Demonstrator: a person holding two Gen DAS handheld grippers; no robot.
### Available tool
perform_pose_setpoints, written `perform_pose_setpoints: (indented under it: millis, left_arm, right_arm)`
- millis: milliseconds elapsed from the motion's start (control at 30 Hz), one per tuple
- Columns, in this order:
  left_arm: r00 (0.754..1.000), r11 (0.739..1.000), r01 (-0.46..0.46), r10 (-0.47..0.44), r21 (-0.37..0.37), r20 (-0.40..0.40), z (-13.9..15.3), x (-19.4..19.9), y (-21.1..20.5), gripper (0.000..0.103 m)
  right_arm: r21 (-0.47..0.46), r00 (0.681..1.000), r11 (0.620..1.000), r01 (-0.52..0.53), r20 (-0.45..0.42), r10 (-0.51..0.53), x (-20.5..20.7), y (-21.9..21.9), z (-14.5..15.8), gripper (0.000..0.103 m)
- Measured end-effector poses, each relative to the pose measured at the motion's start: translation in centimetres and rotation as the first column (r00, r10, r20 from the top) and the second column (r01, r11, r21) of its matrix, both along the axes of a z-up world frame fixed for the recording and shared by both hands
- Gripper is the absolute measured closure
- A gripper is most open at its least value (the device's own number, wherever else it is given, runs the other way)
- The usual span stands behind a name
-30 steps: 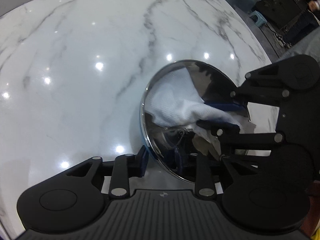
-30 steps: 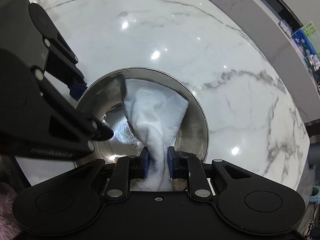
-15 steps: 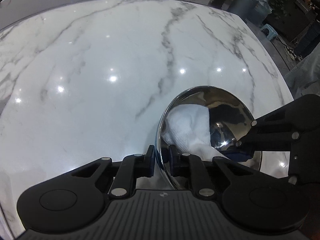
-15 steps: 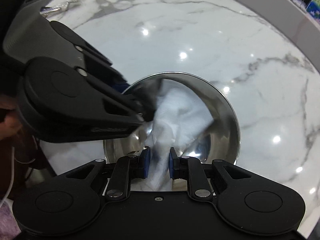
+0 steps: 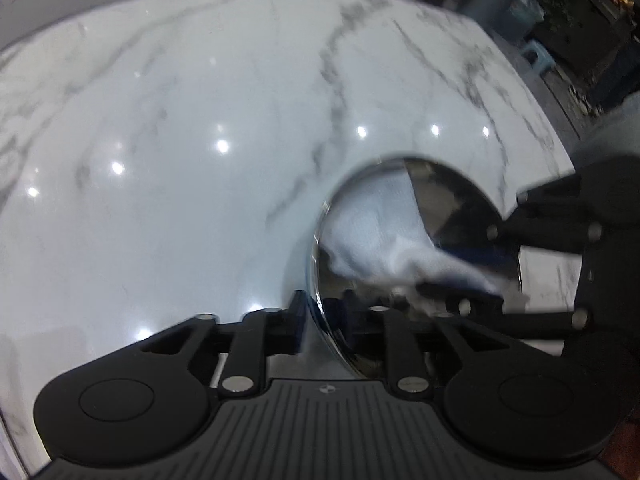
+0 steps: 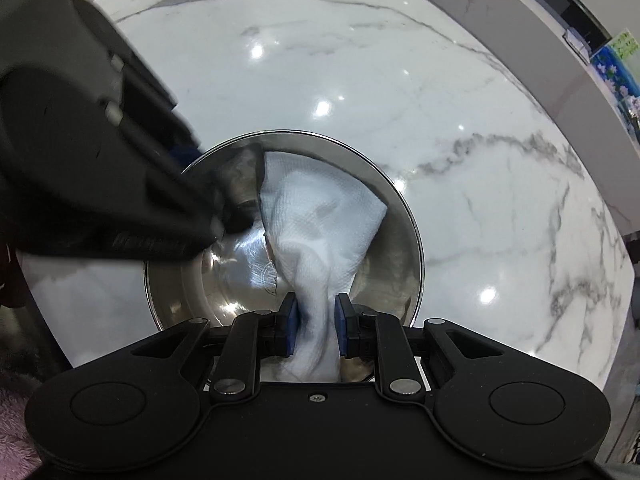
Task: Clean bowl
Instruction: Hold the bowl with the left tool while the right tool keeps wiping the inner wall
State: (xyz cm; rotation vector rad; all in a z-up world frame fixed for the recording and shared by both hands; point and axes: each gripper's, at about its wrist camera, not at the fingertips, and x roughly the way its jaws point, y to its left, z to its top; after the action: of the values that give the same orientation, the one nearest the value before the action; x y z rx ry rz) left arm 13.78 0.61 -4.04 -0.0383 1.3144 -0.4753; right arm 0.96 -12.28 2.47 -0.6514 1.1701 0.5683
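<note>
While the right gripper [image 6: 316,330] clamps the white cloth [image 6: 320,216] inside the steel bowl [image 6: 400,216], the left gripper [image 5: 324,316], jaws opening astride the rim, must re-grip before wiping proceeds.

The table [image 6: 460,128] under me is glossy white marble, run through with grey veins and dotted with small bright light spots. My bowl [image 6: 404,216] is mirror-silver steel, darkly reflecting black and grey shapes. The cloth [image 6: 320,216] inside it is plain white with a fine waffle-like weave. My right gripper [image 6: 316,330] is matte black, with blue pads on its fingers [image 6: 290,330] and silver pins. My left gripper [image 5: 322,316] is the same black, its base ribbed dark grey. A blurred pale blue stool [image 5: 538,54] stands beyond the table.
</note>
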Motion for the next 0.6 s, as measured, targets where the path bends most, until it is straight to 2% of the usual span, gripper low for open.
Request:
perform_pose_setpoints:
  millis: [133,200,367,600]
  left_arm:
    - [1.0,1.0,0.008,-0.008,0.001,0.009,0.1,-0.3,-0.1,0.076]
    - [1.0,1.0,-0.005,0.005,0.0,0.02,0.3,-0.1,0.1,0.081]
    - [0.999,1.0,-0.024,0.024,-0.003,0.038,0.5,0.1,0.4,0.086]
    - [0.998,1.0,-0.029,0.029,0.012,0.056,0.6,0.2,0.3,0.088]
  right_arm:
    - [0.014,1.0,1.0,0.007,-0.005,-0.007,1.7,0.2,-0.5,0.086]
    - [0.013,1.0,1.0,0.008,-0.007,-0.008,3.2,0.4,-1.2,0.086]
    - [0.014,1.0,1.0,0.007,-0.013,-0.007,5.9,0.5,-2.5,0.086]
    - [0.081,0.996,0.996,0.02,-0.083,-0.014,7.4,0.7,-3.0,0.086]
